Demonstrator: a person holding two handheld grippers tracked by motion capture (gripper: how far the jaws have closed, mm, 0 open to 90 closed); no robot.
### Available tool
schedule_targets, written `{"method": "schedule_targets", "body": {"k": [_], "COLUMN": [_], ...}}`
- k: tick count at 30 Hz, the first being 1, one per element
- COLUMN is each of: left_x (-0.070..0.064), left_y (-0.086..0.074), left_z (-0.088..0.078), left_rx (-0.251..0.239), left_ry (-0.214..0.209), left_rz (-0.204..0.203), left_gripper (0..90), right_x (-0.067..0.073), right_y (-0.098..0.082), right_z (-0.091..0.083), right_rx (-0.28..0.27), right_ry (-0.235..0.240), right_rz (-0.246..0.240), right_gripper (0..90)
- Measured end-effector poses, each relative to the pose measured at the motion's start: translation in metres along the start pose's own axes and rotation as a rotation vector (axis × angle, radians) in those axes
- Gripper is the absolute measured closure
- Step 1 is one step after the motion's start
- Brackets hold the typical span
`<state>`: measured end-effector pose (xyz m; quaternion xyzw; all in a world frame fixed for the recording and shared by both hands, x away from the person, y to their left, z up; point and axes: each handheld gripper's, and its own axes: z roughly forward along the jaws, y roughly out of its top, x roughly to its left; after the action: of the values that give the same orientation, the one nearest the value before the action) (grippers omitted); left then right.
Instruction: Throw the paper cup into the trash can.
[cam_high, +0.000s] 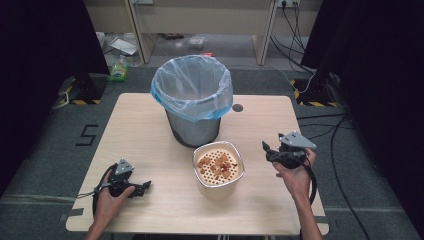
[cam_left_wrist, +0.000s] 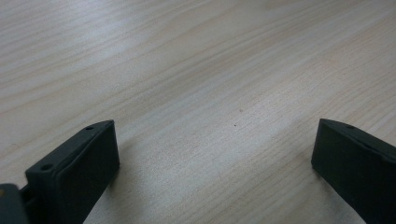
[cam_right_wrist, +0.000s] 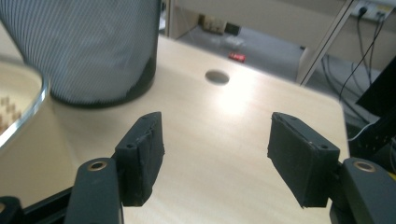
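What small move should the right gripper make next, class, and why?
Probably slide left toward the white container. The right gripper is open with nothing between its jaws, just right of the container, whose food scraps seem bound for the lined bin behind it.

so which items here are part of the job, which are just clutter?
In play:
- white container of food scraps
- lined bin
- left gripper, open
- right gripper, open

Lying about:
- green bottle on floor
- red item on floor

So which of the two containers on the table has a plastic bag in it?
The tall grey bin at the back, lined with a pale blue bag; the low square bowl holds food scraps.
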<state>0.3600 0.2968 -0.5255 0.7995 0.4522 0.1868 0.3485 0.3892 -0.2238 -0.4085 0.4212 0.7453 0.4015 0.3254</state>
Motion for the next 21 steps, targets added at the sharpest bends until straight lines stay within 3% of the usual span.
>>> {"method": "schedule_targets", "body": {"k": [8, 21], "left_x": [0.000, -0.001], "left_y": [0.000, -0.001], "left_z": [0.000, -0.001], "left_rx": [-0.001, 0.000], "left_ry": [0.000, -0.002], "left_rz": [0.000, 0.001], "left_gripper": [0.0, 0.0], "right_x": [0.005, 0.019], "right_y": [-0.039, -0.076], "right_z": [0.003, 0.014], "right_rx": [0.085, 0.213], "right_ry": [0.012, 0.053], "right_rz": [0.006, 0.025], "right_gripper": [35.8, 33.5]}}
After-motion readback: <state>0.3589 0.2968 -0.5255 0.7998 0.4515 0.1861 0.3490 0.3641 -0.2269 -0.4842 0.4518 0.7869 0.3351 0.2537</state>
